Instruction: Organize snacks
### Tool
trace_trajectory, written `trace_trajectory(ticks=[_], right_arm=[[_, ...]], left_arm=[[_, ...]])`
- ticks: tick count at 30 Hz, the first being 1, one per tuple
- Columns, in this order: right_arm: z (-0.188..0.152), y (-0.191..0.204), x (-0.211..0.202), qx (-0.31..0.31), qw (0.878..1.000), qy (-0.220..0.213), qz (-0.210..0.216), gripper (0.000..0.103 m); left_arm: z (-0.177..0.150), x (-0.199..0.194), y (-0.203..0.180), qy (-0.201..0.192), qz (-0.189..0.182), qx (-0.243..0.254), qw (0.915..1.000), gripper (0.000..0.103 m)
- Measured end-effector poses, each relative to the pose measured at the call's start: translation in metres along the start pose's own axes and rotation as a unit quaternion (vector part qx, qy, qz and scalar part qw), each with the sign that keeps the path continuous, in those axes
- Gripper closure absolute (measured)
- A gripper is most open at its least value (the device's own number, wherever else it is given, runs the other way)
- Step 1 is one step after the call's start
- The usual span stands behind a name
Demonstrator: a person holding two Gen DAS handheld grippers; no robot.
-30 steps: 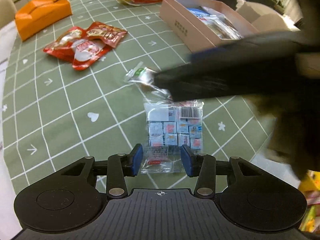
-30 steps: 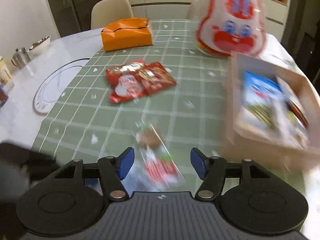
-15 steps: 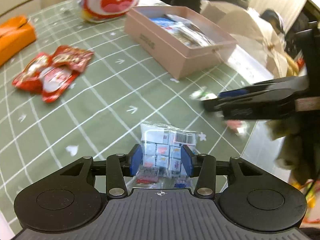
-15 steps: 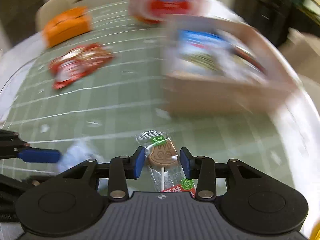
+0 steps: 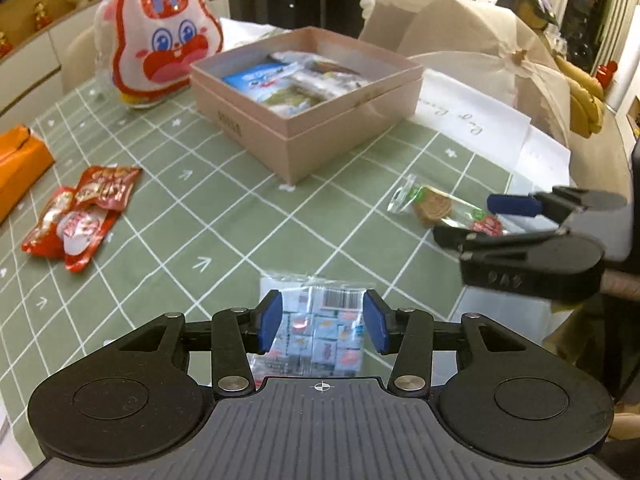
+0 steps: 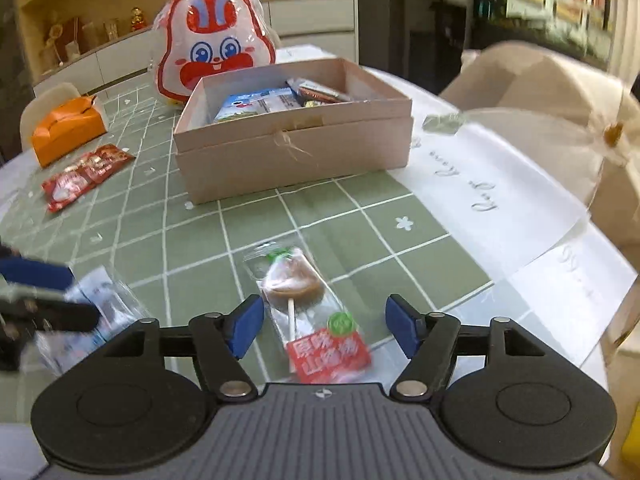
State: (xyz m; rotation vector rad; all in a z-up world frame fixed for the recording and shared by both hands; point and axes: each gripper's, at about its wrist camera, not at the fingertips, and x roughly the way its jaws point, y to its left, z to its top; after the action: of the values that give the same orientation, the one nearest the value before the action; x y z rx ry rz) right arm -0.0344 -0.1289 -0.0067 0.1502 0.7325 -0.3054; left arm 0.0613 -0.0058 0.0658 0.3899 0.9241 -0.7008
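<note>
Fingers of the left gripper (image 5: 320, 322) are clenched on a clear bag of small wrapped candies (image 5: 316, 328), their blue pads pressing its two sides; whether the bag is lifted off the bench (image 5: 224, 240) or only resting on it I cannot tell. On the right gripper (image 6: 324, 326) the fingers are released and spread wide, straddling a wrapped lollipop (image 6: 304, 300) that lies flat on the green checked cloth with its stick running back towards the gripper and its red label nearest the camera; neither pad touches the wrapper.

Further out sits the pink box (image 5: 360, 120), lid off, near the far side of the bench. It already holds several packets, among them a blue one; their number is hard to count because they overlap. To the left, well apart from the box, red sachets (image 5: 80, 216) lie together in a pile, at least two, possibly three. Behind the box stands one rabbit-shaped bag (image 5: 160, 40), and at the far left edge is one orange pouch (image 5: 20, 164).

I judge the sorting part done: some snacks are boxed, while one candy bag, one lollipop and the red sachets remain outside. Each gripper needs to carry its item over the box rim.
</note>
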Motion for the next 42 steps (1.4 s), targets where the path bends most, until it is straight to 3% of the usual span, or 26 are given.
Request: trace_trajectory(ticks=[3,7,9,11,15,18,20,22,27,30,34,40,42], right_arm=[[-0.003,0.000,-0.001,0.014,1.000,-0.010,-0.013,0.022],[-0.002,-0.003,0.002,0.025,0.999,-0.012,-0.026,0.013],[-0.002,-0.004,0.003,0.031,0.999,-0.010,-0.033,0.009],[-0.003,-0.006,0.004,0.032,0.999,-0.009,-0.034,0.007],[-0.004,-0.006,0.003,0.035,0.999,-0.009,-0.037,0.005],[-0.004,-0.006,0.004,0.037,0.999,-0.008,-0.039,0.003],[-0.003,-0.007,0.005,0.038,0.998,-0.006,-0.041,0.001],[-0.003,-0.007,0.006,0.037,0.998,-0.005,-0.042,0.000],[-0.001,-0.008,0.007,0.034,0.999,-0.003,-0.039,0.000],[-0.001,-0.010,0.008,0.028,0.999,-0.002,-0.031,0.000],[-0.001,-0.010,0.007,0.027,0.999,-0.003,-0.029,0.000],[-0.001,-0.010,0.007,0.027,0.999,-0.003,-0.030,0.000],[-0.001,-0.010,0.007,0.027,0.999,-0.003,-0.029,0.000]], left_arm=[[-0.004,-0.008,-0.004,0.001,-0.007,0.033,0.9994,0.053],[-0.014,0.007,-0.015,0.052,-0.001,0.088,0.9947,0.053],[-0.018,0.011,-0.023,0.046,0.002,0.116,0.9922,0.046],[-0.016,0.014,-0.024,0.045,-0.002,0.117,0.9922,0.041],[-0.002,0.015,-0.008,0.044,-0.044,0.088,0.9942,0.042],[0.008,0.014,0.001,0.029,-0.019,0.117,0.9925,0.044],[0.012,0.020,0.006,0.044,-0.011,0.136,0.9897,0.043],[0.012,0.024,0.011,0.043,-0.022,0.147,0.9880,0.041],[0.009,0.024,0.029,0.044,-0.078,0.072,0.9934,0.044],[0.003,0.020,0.029,0.046,-0.071,0.047,0.9954,0.044],[-0.002,0.017,0.020,0.047,-0.048,0.045,0.9967,0.044],[0.005,0.024,0.010,0.064,-0.094,0.060,0.9917,0.040],[0.003,0.022,0.009,0.061,-0.093,0.069,0.9914,0.042]])
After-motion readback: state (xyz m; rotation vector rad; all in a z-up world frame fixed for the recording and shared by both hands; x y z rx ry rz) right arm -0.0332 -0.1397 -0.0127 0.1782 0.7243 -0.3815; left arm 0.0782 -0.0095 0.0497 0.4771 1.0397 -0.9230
